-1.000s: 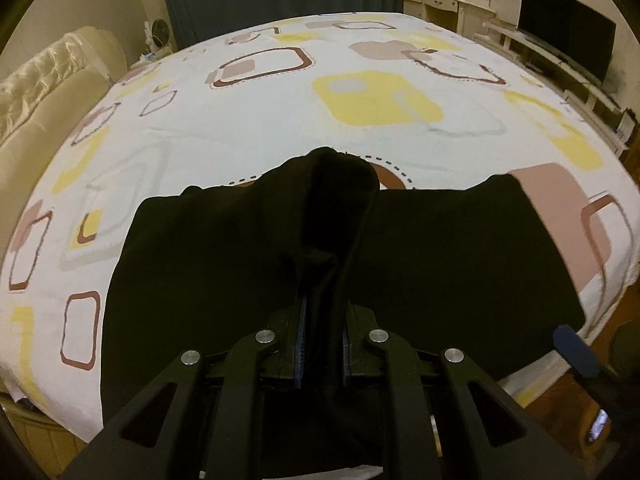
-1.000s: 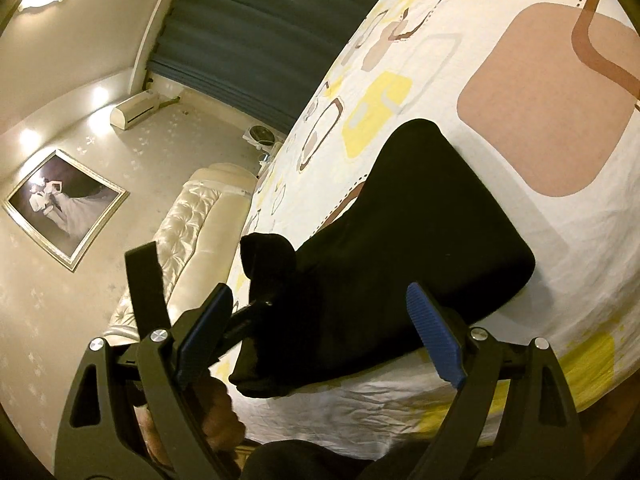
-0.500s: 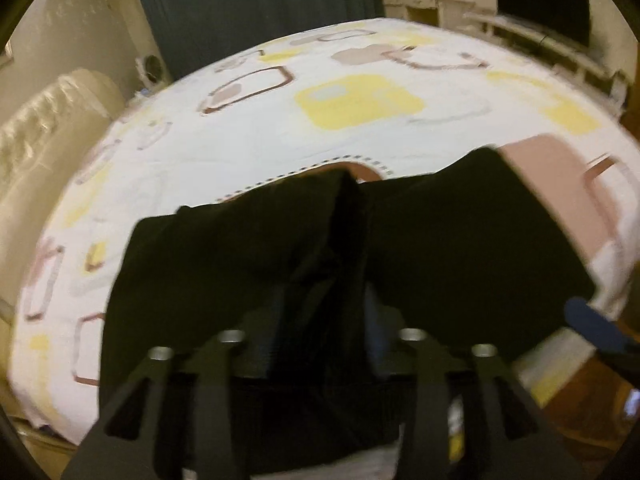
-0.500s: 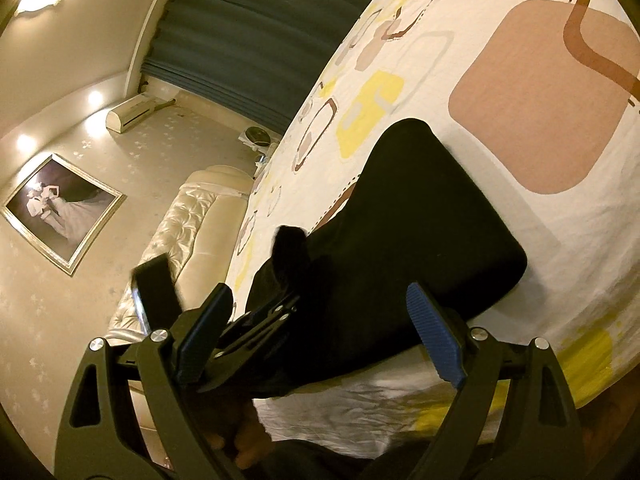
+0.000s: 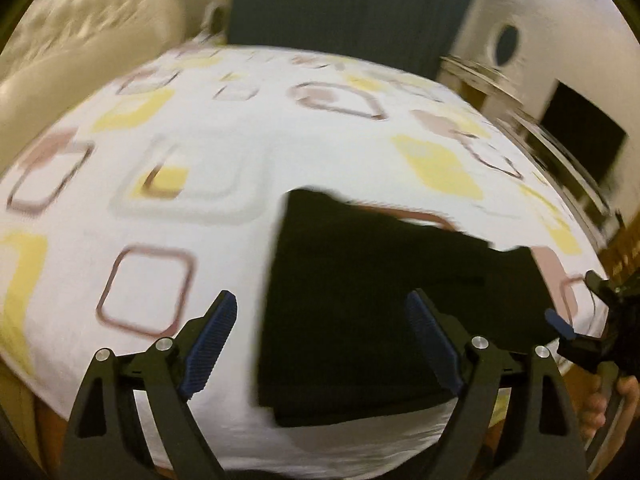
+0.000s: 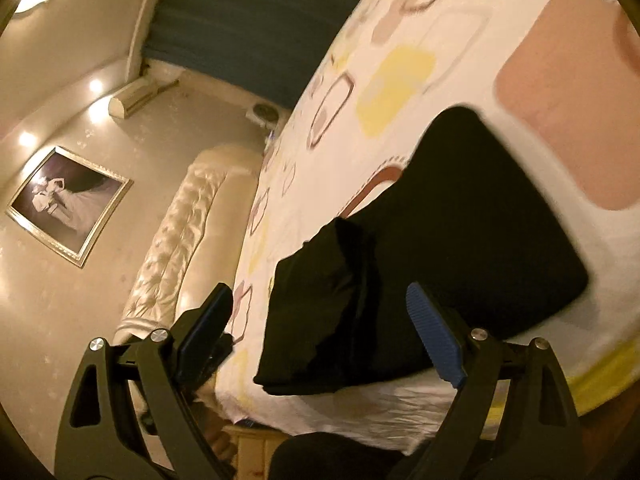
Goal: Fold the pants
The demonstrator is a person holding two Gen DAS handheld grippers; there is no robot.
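Note:
The black pants (image 5: pixel 380 300) lie folded and flat on the patterned bed sheet (image 5: pixel 180 220), close to the bed's near edge. My left gripper (image 5: pixel 320 298) hovers over their left end; its jaws are opening, and no cloth is pinched between the blue pads. In the right wrist view the pants (image 6: pixel 460 240) show a doubled layer at their left end. My right gripper (image 6: pixel 320 292) stands open above that end, holding nothing. It also shows at the far right of the left wrist view, right gripper (image 5: pixel 576 300), in a person's hand (image 5: pixel 612 400).
A cream tufted headboard (image 5: pixel 80 40) runs along the bed's left side. A dark curtain (image 5: pixel 340 0) hangs behind the bed, and a black TV (image 5: pixel 580 140) on a low unit stands to the right. A framed picture (image 6: pixel 68 204) hangs on the wall.
My left gripper let go of the raised fold of the pants, opened wide and swung left. The fold dropped flat onto the pants. The right gripper shifted slightly and stayed open.

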